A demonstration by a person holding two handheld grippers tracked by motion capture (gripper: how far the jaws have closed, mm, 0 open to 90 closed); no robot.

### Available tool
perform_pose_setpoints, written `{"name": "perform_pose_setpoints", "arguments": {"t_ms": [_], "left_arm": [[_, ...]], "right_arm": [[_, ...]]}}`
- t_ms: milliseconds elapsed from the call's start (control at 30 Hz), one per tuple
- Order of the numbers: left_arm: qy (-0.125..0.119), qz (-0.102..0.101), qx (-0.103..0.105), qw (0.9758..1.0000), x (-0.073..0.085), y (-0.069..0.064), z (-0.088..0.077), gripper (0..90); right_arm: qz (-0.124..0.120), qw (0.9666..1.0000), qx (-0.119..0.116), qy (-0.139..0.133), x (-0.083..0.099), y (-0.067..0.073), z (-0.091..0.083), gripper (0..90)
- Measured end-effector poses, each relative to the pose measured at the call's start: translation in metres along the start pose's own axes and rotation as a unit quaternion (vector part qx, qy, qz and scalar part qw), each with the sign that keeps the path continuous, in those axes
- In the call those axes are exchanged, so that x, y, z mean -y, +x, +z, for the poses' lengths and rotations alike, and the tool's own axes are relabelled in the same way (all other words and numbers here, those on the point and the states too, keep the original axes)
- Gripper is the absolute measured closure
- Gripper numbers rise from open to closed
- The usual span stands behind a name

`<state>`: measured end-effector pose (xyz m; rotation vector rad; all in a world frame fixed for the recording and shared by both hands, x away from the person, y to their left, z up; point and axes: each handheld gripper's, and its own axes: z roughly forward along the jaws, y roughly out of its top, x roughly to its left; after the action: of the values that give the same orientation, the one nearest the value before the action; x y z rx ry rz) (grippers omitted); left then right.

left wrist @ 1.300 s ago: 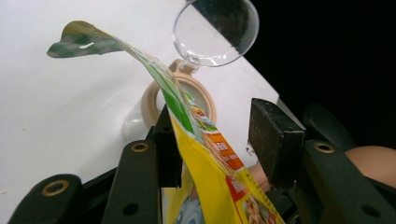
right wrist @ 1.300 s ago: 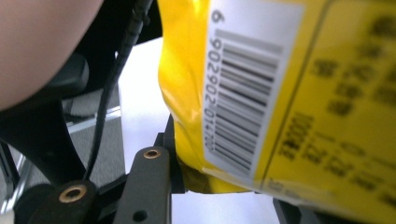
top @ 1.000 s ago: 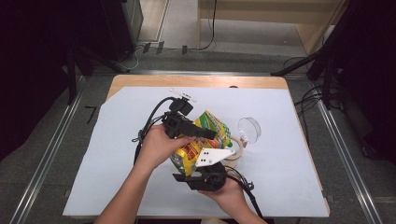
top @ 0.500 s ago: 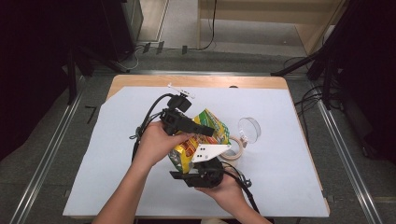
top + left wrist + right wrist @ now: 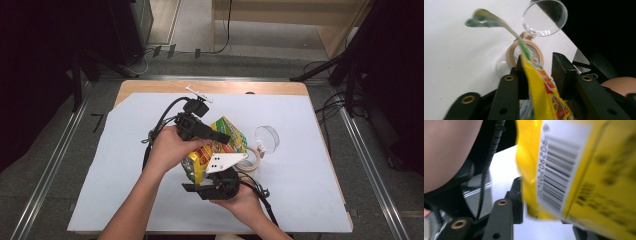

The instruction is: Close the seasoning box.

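Near the middle of the white-covered table (image 5: 125, 165), a little toward its right edge, a yellow snack bag (image 5: 220, 145) is held up off the surface between two hand-held grippers. The left gripper (image 5: 225, 137) comes at it from the far-left side; in the left gripper view the bag's thin upper edge (image 5: 541, 82) runs up between the two black jaws, lying against the left one while a gap shows between the foil and the right one. Those jaws have just been closing, with the bag between them, and are not yet clamped on it. The right gripper (image 5: 202, 186) sits below the bag at the near side; in the right gripper view the barcode face of the bag (image 5: 564, 170) stands between its jaws, which have just been opening, and whether the pads press on the foil I cannot tell. Just right of the bag, a beige-rimmed jar (image 5: 524, 53) lies on the table with its clear round lid (image 5: 266, 138) beside it.
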<state>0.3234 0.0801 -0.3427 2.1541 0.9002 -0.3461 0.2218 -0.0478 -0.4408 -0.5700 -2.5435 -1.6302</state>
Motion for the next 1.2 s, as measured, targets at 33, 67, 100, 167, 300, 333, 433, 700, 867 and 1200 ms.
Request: {"name": "perform_pose_setpoints", "arguments": {"t_ms": [33,67,100,167,300,333,433,700,867,1200], "left_arm": [[0.0,0.0,0.0,1.0,0.0,0.0,0.0,71.1],[0.003,0.002,-0.002,1.0,0.0,-0.001,0.001,71.9],[0.007,0.005,-0.006,0.9999,0.001,-0.002,0.002,72.6],[0.006,0.011,-0.013,0.9998,0.002,-0.005,0.003,73.0],[0.005,0.014,-0.023,0.9996,0.002,-0.011,0.002,72.2],[0.005,0.016,-0.025,0.9996,0.002,-0.012,0.002,72.2],[0.002,0.016,-0.031,0.9994,0.002,-0.017,0.003,70.2],[-0.005,0.032,-0.048,0.9983,0.002,-0.025,0.005,69.3],[-0.002,0.027,-0.034,0.9991,0.001,-0.017,0.006,71.5],[-0.002,0.026,-0.033,0.9991,-0.003,-0.017,0.006,71.6]], "right_arm": [[0.0,1.0,0.0,0.0,0.0,0.0,0.0,63.8],[-0.006,0.9999,0.01,0.002,0.003,0.002,0.001,67.6],[-0.005,0.9999,0.009,-0.002,0.004,0.003,0.002,67.8],[-0.006,0.9999,0.015,-0.004,0.006,0.003,0.003,68.2],[-0.001,0.9998,0.016,-0.01,0.006,0.004,0.004,68.5],[0.002,0.9998,0.015,-0.011,0.006,0.004,0.004,68.6],[0.009,0.9997,0.014,-0.019,0.007,0.003,0.004,68.7],[0.028,0.9991,0.015,-0.029,0.008,-0.001,0.002,69.0],[0.027,0.9991,0.018,-0.027,0.007,-0.001,0.002,68.7],[0.03,0.9989,0.019,-0.032,0.006,-0.001,0.001,68.6]]}}
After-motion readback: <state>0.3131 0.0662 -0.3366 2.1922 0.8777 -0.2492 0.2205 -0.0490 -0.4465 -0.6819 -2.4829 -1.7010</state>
